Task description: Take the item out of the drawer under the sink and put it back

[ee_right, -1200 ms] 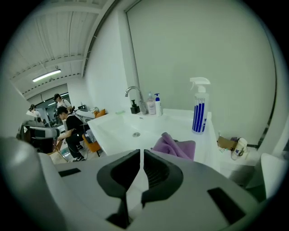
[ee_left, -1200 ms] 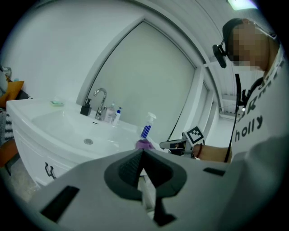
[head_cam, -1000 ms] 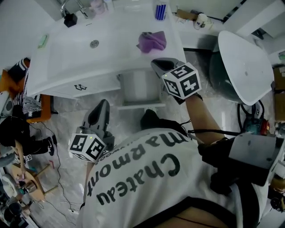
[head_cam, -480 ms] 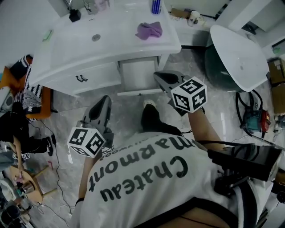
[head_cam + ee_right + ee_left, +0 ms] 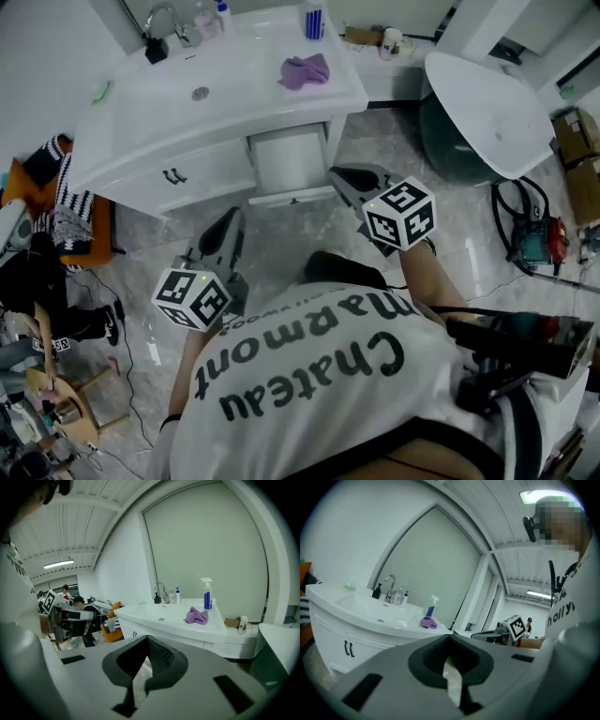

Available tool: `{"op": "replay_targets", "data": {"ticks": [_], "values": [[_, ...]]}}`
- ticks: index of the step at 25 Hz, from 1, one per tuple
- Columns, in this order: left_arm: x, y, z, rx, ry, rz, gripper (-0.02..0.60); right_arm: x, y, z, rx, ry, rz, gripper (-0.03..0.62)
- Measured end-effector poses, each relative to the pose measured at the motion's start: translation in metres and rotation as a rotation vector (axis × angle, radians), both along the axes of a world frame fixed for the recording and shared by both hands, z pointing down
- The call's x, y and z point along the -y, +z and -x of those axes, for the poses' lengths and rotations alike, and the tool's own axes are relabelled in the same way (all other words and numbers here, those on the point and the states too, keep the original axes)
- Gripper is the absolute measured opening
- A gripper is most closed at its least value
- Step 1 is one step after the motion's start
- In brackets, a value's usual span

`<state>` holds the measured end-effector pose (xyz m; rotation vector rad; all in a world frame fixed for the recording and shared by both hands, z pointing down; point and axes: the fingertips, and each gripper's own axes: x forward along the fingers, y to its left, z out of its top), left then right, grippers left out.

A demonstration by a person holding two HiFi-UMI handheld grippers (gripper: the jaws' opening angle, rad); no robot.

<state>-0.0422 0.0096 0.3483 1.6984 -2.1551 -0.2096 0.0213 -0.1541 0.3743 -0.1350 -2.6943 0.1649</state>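
Note:
The white sink cabinet (image 5: pixel 141 117) stands at the top of the head view. Its drawer (image 5: pixel 291 161) under the counter looks pulled out a little, and I see nothing in it. A crumpled purple cloth (image 5: pixel 304 70) lies on the counter right of the basin, and it also shows in the right gripper view (image 5: pixel 197 616). My right gripper (image 5: pixel 339 175) hangs just in front of the drawer's right corner, shut and empty (image 5: pixel 146 639). My left gripper (image 5: pixel 230 217) is lower left, over the floor, also shut with nothing held (image 5: pixel 449 638).
A spray bottle (image 5: pixel 314 21), a faucet (image 5: pixel 164 19) and a black dispenser (image 5: pixel 156 49) stand at the counter's back. A big white-topped green tub (image 5: pixel 487 112) stands at the right, with cables and a tool (image 5: pixel 530 239) below it. Clutter and an orange seat (image 5: pixel 56 225) are at the left.
I have stepped back from the cabinet, so it sits farther up the view. The right gripper has come away from the drawer's edge toward me. The left gripper stays low at the left.

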Motion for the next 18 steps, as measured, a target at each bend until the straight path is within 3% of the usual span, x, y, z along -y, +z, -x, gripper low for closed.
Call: {"op": "replay_targets", "data": {"ticks": [7,18], "values": [[0.011,-0.007,-0.011,0.013,0.028,-0.004,0.006,0.001,-0.004,-0.005,0.019,-0.023,0.004,0.011],[0.022,-0.009,-0.007,0.015,-0.022,0.004,0.006,0.020,0.002,-0.006,-0.020,-0.060,-0.013,0.011]]}}
